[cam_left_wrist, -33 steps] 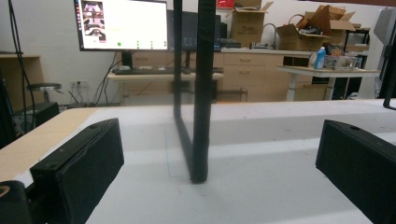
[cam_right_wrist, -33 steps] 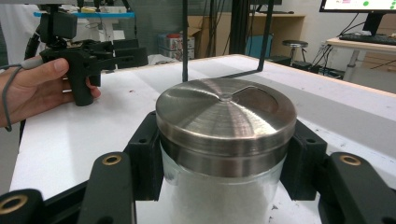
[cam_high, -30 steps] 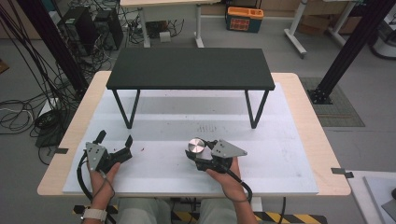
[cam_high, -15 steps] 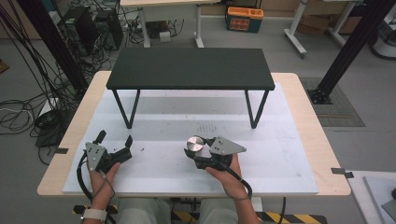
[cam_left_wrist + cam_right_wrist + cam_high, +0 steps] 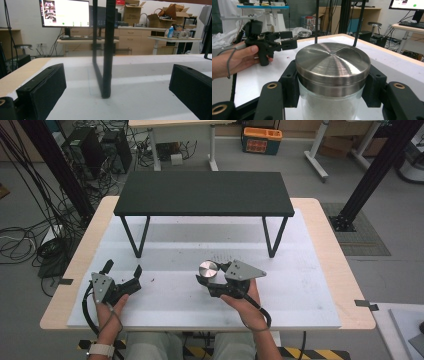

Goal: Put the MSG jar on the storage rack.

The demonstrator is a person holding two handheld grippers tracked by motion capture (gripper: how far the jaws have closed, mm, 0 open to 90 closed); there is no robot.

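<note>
High view: right gripper (image 5: 209, 279) clamped on a steel-lidded glass jar (image 5: 208, 269) at the near middle of the white table (image 5: 310, 285), left gripper (image 5: 123, 274) spread wide near left. Left gripper view: jaws apart, facing a black stand leg (image 5: 107, 50). Right gripper view: pads (image 5: 290, 86) squeeze the jar (image 5: 333, 75)

The black bench (image 5: 204, 193) spans the far half of the tabletop (image 5: 320, 285) and roofs the space under it. Its leg pairs (image 5: 136, 236) and (image 5: 274, 236) stand well apart, leaving a wide gap between them, low under the top. In the left gripper view one leg (image 5: 107, 50) rises straight ahead, midway between the wide-set jaws of the left tool (image 5: 123, 277). The right tool (image 5: 210, 281) with its jar (image 5: 208, 270) sits near the front middle, well apart from the left tool; bare surface lies between them and to the right.
</note>
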